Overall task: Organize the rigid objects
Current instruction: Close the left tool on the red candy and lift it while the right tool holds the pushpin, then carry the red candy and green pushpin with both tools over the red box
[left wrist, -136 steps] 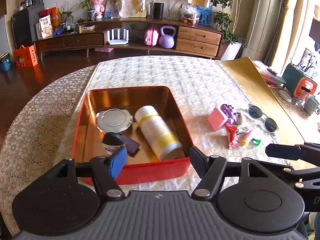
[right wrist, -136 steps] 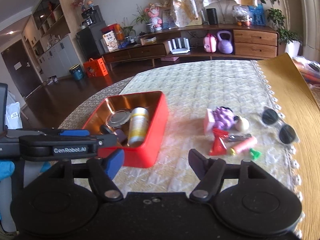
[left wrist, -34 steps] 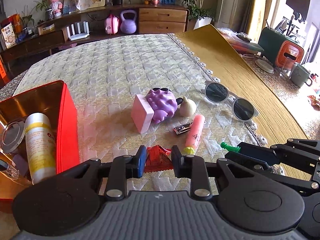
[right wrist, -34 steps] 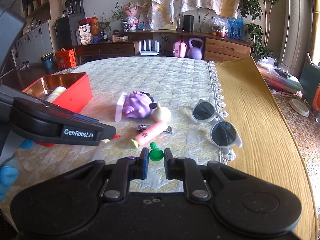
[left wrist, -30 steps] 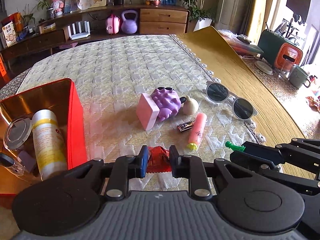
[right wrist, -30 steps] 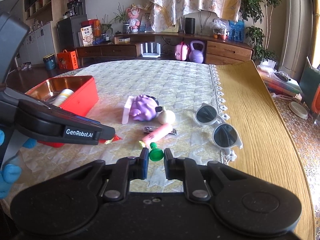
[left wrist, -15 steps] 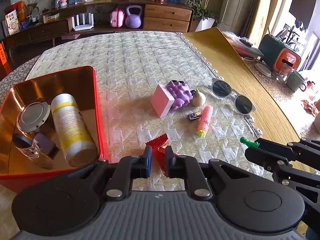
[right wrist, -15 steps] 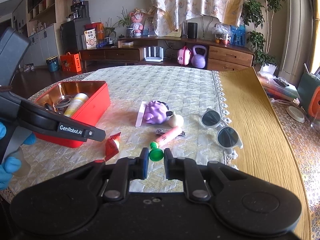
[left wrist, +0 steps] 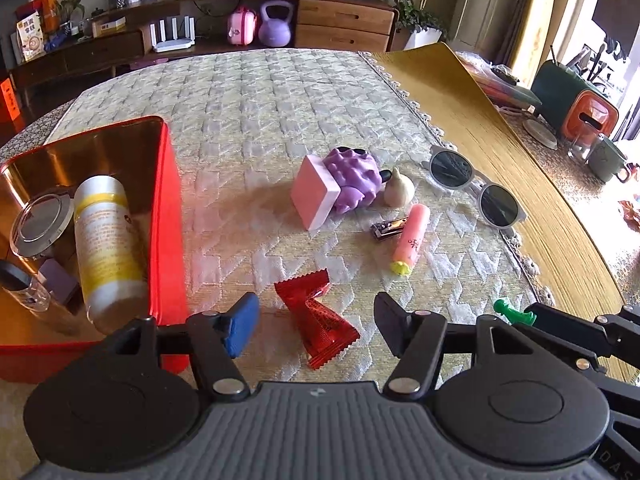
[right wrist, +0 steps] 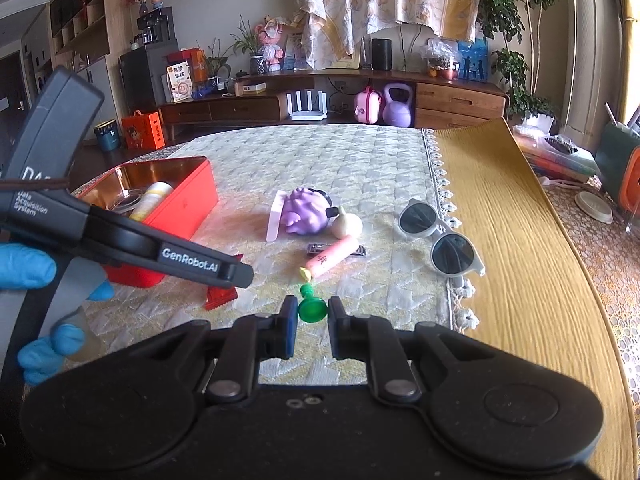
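My left gripper [left wrist: 316, 326] is open over a red snack wrapper [left wrist: 318, 318] that lies on the cloth just right of the red tin [left wrist: 170, 216]. The tin holds a white bottle [left wrist: 106, 244], a round lid [left wrist: 38, 224] and small dark items. My right gripper [right wrist: 313, 322] is shut on a small green peg [right wrist: 312, 306], which also shows in the left wrist view [left wrist: 512, 312]. On the cloth lie a pink block [left wrist: 314, 198], a purple toy [left wrist: 354, 178], a garlic bulb [left wrist: 400, 190], a pink tube [left wrist: 412, 238], nail clippers [left wrist: 386, 228] and sunglasses [left wrist: 478, 190].
A yellow mat [right wrist: 520, 248] covers the table's right side, with a green and orange appliance [left wrist: 576, 100] and cups beyond it. A wooden sideboard [right wrist: 340, 100] stands behind the table. The left gripper's body [right wrist: 120, 236] crosses the right wrist view at left.
My left gripper has opened and let go of the red wrapper, which now lies on the cloth beside the tin. My right gripper still holds the green peg.
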A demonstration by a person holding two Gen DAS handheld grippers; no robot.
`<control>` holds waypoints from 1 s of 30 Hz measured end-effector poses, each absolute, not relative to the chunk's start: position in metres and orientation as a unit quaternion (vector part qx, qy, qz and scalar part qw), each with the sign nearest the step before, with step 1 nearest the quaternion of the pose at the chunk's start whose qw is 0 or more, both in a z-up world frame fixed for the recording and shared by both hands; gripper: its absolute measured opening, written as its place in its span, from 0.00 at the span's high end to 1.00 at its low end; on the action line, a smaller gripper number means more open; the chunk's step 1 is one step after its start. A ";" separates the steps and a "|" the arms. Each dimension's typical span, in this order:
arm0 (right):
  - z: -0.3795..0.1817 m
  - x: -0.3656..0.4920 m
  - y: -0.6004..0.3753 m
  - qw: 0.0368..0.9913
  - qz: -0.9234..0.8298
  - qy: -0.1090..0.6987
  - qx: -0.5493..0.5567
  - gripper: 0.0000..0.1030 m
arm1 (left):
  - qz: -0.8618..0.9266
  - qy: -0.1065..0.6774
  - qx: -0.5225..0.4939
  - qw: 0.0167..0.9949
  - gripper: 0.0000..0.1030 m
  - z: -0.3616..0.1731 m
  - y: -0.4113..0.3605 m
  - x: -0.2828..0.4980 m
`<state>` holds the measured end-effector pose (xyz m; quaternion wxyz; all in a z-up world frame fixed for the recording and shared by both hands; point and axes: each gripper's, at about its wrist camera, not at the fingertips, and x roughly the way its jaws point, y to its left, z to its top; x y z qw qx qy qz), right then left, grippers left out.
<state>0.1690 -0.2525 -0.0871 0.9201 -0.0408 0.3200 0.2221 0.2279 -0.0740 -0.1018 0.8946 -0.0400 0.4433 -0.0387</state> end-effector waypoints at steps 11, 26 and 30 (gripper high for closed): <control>-0.094 0.169 -0.264 0.920 0.217 0.327 -0.027 0.85 | -0.007 0.460 -0.018 0.888 0.62 -0.114 -0.084 0.241; -0.086 0.164 -0.259 0.922 0.215 0.320 -0.035 0.85 | -0.027 0.439 -0.014 0.898 0.78 -0.098 -0.077 0.222; -0.077 0.160 -0.254 0.923 0.220 0.312 -0.040 0.85 | -0.031 0.436 -0.020 0.899 0.78 -0.085 -0.071 0.210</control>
